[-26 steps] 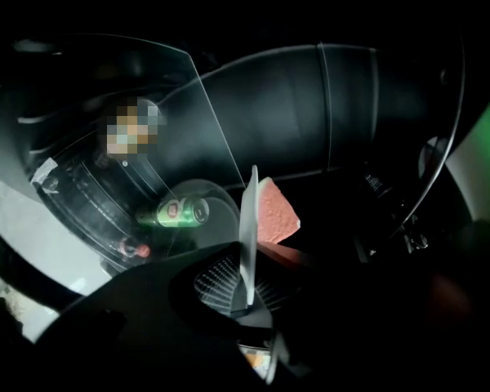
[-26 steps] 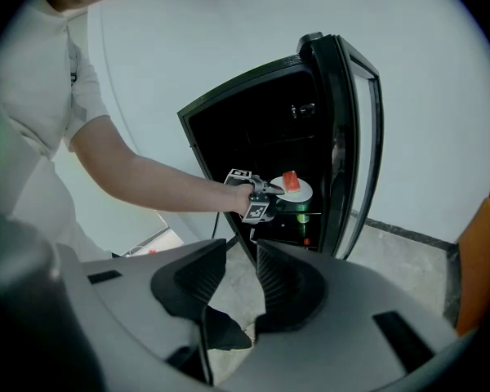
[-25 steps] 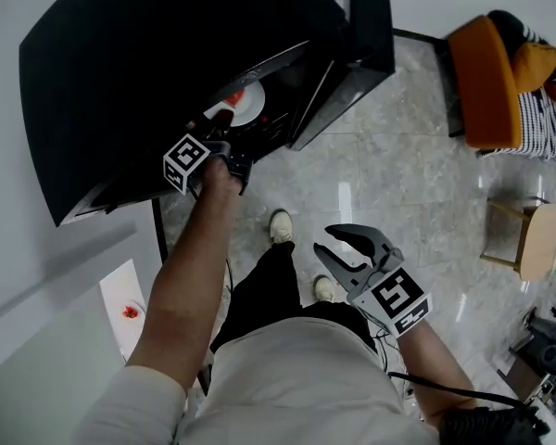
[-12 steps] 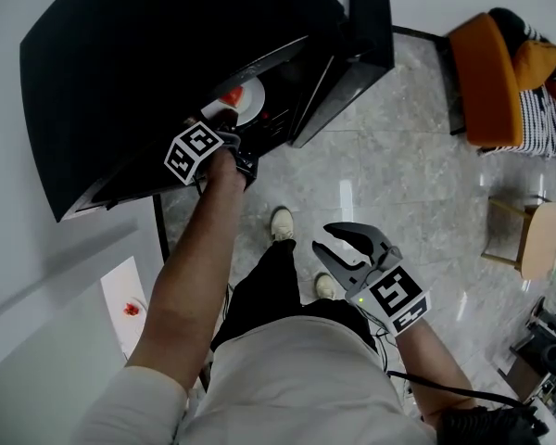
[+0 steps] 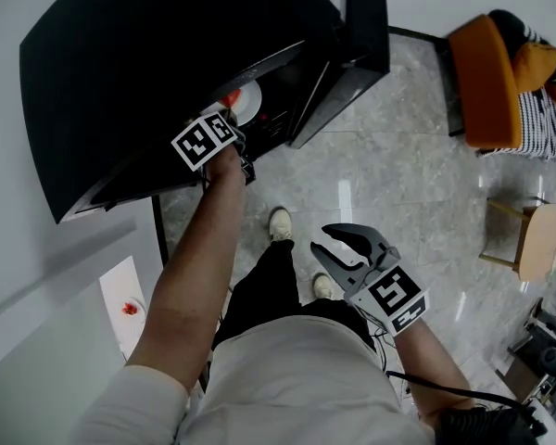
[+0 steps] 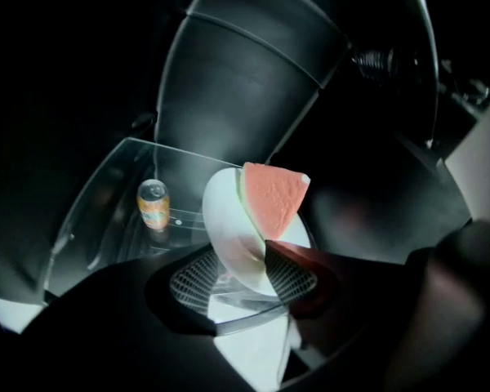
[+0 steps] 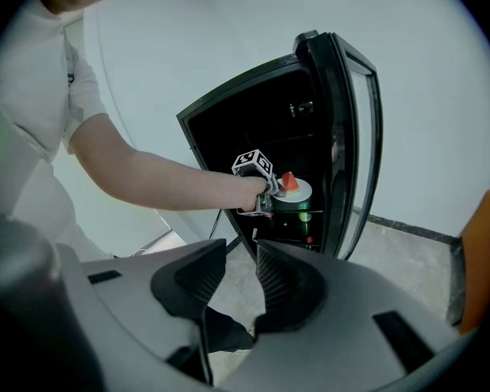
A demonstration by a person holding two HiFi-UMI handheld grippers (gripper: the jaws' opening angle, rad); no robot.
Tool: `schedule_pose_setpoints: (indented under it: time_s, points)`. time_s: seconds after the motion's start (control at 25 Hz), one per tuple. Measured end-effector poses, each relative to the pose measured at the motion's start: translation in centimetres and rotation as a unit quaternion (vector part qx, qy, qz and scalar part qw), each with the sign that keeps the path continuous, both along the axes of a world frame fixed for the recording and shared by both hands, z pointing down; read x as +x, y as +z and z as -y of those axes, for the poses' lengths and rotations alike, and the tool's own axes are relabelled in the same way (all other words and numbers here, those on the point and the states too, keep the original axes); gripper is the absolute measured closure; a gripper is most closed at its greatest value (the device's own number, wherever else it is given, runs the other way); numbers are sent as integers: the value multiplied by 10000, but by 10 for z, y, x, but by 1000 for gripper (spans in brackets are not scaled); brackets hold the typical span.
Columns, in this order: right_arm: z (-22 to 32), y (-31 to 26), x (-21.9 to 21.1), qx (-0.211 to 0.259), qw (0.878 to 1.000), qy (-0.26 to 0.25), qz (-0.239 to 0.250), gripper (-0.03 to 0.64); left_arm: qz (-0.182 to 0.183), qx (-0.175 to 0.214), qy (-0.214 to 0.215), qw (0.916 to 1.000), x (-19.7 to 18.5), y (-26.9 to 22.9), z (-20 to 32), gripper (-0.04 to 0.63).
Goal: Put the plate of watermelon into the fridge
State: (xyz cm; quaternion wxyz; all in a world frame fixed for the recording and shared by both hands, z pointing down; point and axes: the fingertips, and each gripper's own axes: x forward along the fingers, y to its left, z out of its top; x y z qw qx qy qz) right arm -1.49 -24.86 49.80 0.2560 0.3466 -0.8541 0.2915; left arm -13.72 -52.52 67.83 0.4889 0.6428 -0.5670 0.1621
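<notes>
A white plate (image 6: 233, 239) with a wedge of watermelon (image 6: 271, 198) rests on a glass shelf (image 6: 106, 194) inside the black fridge (image 5: 157, 72). My left gripper (image 6: 245, 280) reaches into the fridge opening. Its jaws have just been opening and now stand apart, with the plate's near rim between the mesh pads (image 6: 198, 278), which do not press on it. In the head view the left gripper (image 5: 224, 126) sits right before the plate (image 5: 246, 105). My right gripper (image 5: 329, 241) hangs open over the floor with nothing in it; its view shows the plate (image 7: 302, 193) in the fridge.
An orange can (image 6: 153, 205) stands on the shelf behind the plate. The fridge door (image 5: 366, 26) is swung open to the right. An orange chair (image 5: 486, 77) and a wooden stool (image 5: 537, 235) stand on the tiled floor at the right.
The left gripper has rolled, its marker cube turning and shifting slightly toward the fridge. The right gripper has stayed where it was.
</notes>
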Motion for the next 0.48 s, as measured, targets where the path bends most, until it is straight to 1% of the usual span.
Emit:
schedule_pose_setpoints:
  time_s: [0.2, 0.32, 0.4, 0.48]
  points:
    - [-2, -2, 2, 2, 10000, 38, 36, 490, 657, -83, 111, 9977, -6, 4, -1, 380]
    - [-5, -2, 4, -25, 10000, 85, 34, 489, 997, -34, 264, 9947, -8, 5, 0, 360]
    - [-7, -3, 3, -23, 10000, 81, 49, 490, 1117, 73, 318, 9932, -10, 3, 1, 360]
    - [-11, -4, 4, -20, 9999, 85, 55, 490, 1110, 165, 314, 9932, -12, 0, 1, 360]
